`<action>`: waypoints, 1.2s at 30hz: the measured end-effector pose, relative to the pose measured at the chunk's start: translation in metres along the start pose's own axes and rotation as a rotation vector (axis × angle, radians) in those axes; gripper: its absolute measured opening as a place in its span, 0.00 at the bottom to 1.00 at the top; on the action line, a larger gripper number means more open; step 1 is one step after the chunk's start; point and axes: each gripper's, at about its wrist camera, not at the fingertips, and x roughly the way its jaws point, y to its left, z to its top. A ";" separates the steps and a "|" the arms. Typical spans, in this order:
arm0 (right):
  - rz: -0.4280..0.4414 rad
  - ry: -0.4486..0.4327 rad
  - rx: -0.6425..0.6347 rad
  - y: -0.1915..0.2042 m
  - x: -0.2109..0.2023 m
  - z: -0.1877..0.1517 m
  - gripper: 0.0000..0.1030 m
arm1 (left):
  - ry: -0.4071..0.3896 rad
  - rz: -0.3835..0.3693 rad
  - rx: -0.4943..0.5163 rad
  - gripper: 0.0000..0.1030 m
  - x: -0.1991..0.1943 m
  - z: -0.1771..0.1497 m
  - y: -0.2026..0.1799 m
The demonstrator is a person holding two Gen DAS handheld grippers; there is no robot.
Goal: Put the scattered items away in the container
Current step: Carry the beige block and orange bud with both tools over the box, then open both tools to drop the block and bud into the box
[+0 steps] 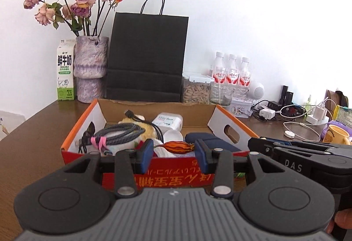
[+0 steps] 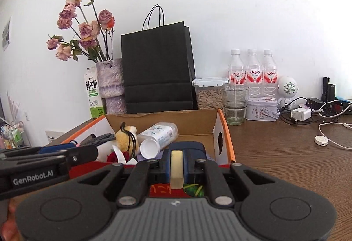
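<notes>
A red and orange cardboard box point(image 1: 79, 124) point(image 2: 222, 131) sits on the wooden table, holding a coiled cable point(image 1: 118, 133), a yellow plush point(image 2: 123, 137), a white bottle point(image 2: 160, 133) and a navy case point(image 1: 211, 138). My left gripper point(image 1: 176, 153) hovers over the box's near edge with an orange dried flower point(image 1: 178, 146) between its blue pads, apparently gripped. Beside it, my right gripper point(image 2: 177, 159) is shut on a beige bar point(image 2: 177, 169) that stands upright between its pads. Each gripper shows in the other's view: right gripper point(image 1: 257, 142), left gripper point(image 2: 92, 151).
Behind the box stand a black paper bag point(image 1: 147, 58), a vase of dried roses point(image 1: 90, 69), a milk carton point(image 1: 65, 74), a seed jar point(image 1: 195, 89), a glass point(image 2: 234, 104), a tin point(image 2: 261, 109) and three water bottles point(image 2: 252, 69). Chargers and cables point(image 2: 308, 113) and a yellow mug point(image 1: 336, 135) lie right.
</notes>
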 end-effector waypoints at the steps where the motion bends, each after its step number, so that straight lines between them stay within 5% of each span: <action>1: -0.001 -0.005 0.003 0.003 0.004 0.004 0.10 | -0.016 0.007 0.011 0.40 0.001 0.006 0.000; 11: -0.007 -0.054 -0.004 0.033 0.042 0.029 0.10 | -0.071 0.077 0.044 0.41 0.025 0.037 0.022; 28: -0.021 -0.045 -0.012 0.033 0.097 0.011 0.11 | -0.060 0.156 0.131 0.42 0.076 0.016 0.046; 29: -0.021 -0.046 -0.013 0.033 0.096 0.010 0.14 | -0.066 0.160 0.132 0.44 0.075 0.015 0.046; 30: -0.028 -0.050 -0.018 0.034 0.095 0.009 0.19 | -0.076 0.165 0.131 0.58 0.073 0.014 0.045; 31: -0.040 -0.054 -0.024 0.034 0.093 0.008 0.43 | -0.097 0.175 0.128 0.82 0.071 0.013 0.046; 32: -0.068 -0.068 -0.024 0.034 0.091 0.006 0.67 | -0.126 0.195 0.121 0.86 0.066 0.012 0.047; 33: -0.105 -0.086 -0.024 0.033 0.088 0.004 0.77 | -0.168 0.236 0.118 0.98 0.060 0.010 0.047; 34: -0.128 -0.102 -0.027 0.032 0.085 0.003 0.89 | -0.200 0.261 0.118 1.00 0.055 0.010 0.049; 36: -0.123 -0.120 -0.018 0.028 0.080 0.002 0.95 | -0.220 0.282 0.103 1.00 0.050 0.011 0.052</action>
